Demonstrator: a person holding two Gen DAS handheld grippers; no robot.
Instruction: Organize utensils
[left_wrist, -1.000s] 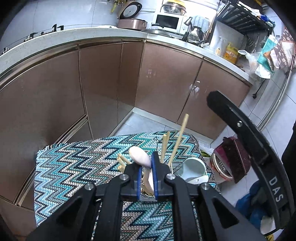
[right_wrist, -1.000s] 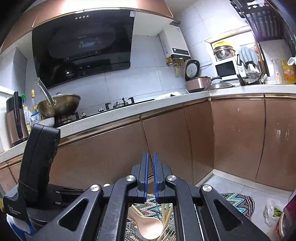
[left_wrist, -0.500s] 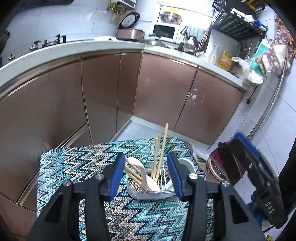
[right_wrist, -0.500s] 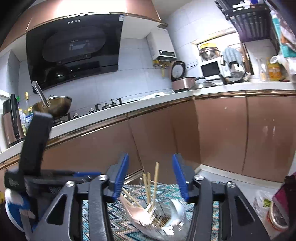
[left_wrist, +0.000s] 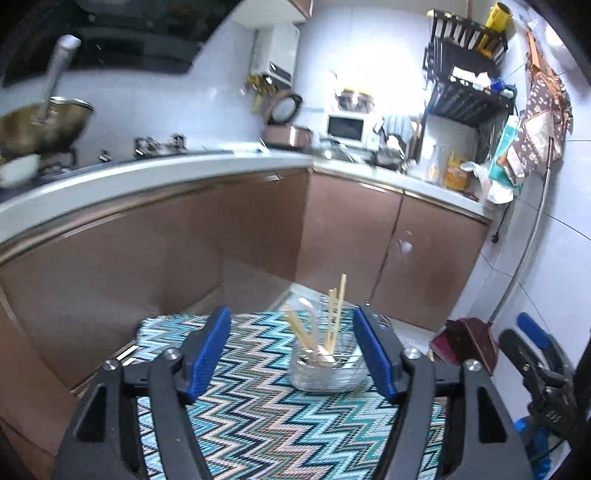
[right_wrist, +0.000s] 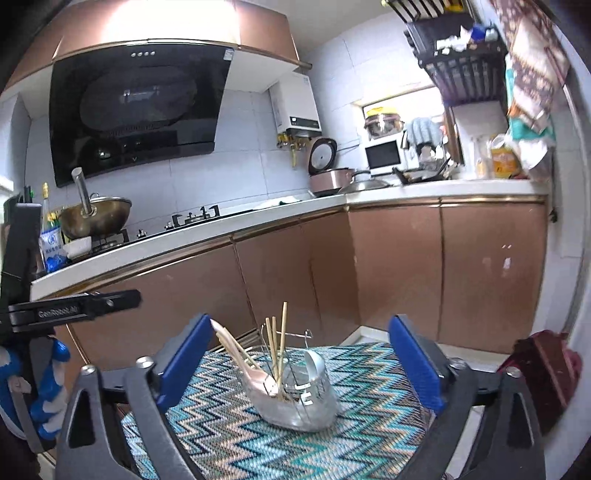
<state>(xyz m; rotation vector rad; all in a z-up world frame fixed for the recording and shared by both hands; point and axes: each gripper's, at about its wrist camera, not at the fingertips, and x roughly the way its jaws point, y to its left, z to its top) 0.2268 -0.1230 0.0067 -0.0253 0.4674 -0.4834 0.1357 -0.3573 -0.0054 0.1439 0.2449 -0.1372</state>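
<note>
blue-padded left gripper (left_wrist: 291, 354): jaws apart, just been opening, nothing clamped. centre: metal utensil holder (right_wrist: 295, 395) w/ wooden chopsticks (right_wrist: 277, 343) & pale spoon (right_wrist: 240, 354) stands on zigzag cloth (right_wrist: 240, 435) over bench, seen between both jaw pairs, apart from pads. right gripper (right_wrist: 299, 365): jaws wide apart, just been opening, nothing between pads.

Only the utensil holder (right_wrist: 295, 391) stands on the zigzag cloth (right_wrist: 229, 435), its chopsticks (right_wrist: 277, 343) and spoon (right_wrist: 251, 369) jutting upward and leftward. Bare cloth rings it. Brown cabinets (right_wrist: 399, 266) wall off the far side.
</note>
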